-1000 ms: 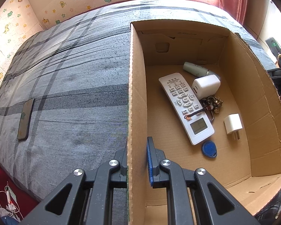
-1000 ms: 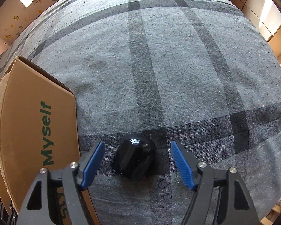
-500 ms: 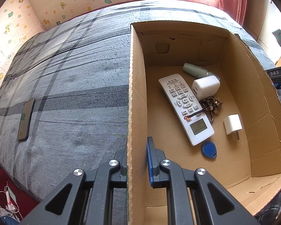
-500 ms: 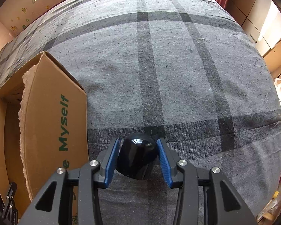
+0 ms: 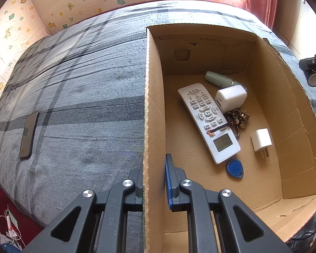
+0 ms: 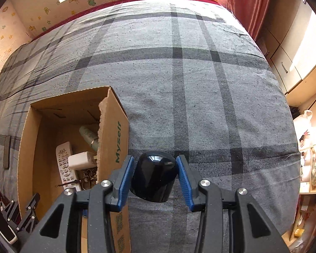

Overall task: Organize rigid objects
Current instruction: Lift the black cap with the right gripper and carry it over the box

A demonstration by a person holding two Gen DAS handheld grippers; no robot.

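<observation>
1. Right tongs (image 6: pixel 154 181): we hold them narrowed onto the black domed object (image 6: pixel 153 176), both blue pads pressed to its flanks. Its rounded end points away from us, and it appears clear of the bed (image 6: pixel 200 84).
2. Left tongs (image 5: pixel 153 181): we keep them pinched shut on the near side wall of the cardboard box (image 5: pixel 146 105), one finger outside and one inside, steadying it.
3. Box contents, near to far: blue key fob (image 5: pixel 234 168), white plug adapter (image 5: pixel 261 140), white remote (image 5: pixel 208 120), key bunch (image 5: pixel 238 118), larger white charger (image 5: pixel 231 97), pale green tube (image 5: pixel 218 79).
4. Governing relation: the box opening lies to the left of the right tongs and just beside them, its printed wall almost touching the left pad. We judge the coming move to be a short carry leftward over that torn wall, then a release.
5. Farther out, on the bed left of the box: a dark phone (image 5: pixel 28 135), not yet collected.
</observation>
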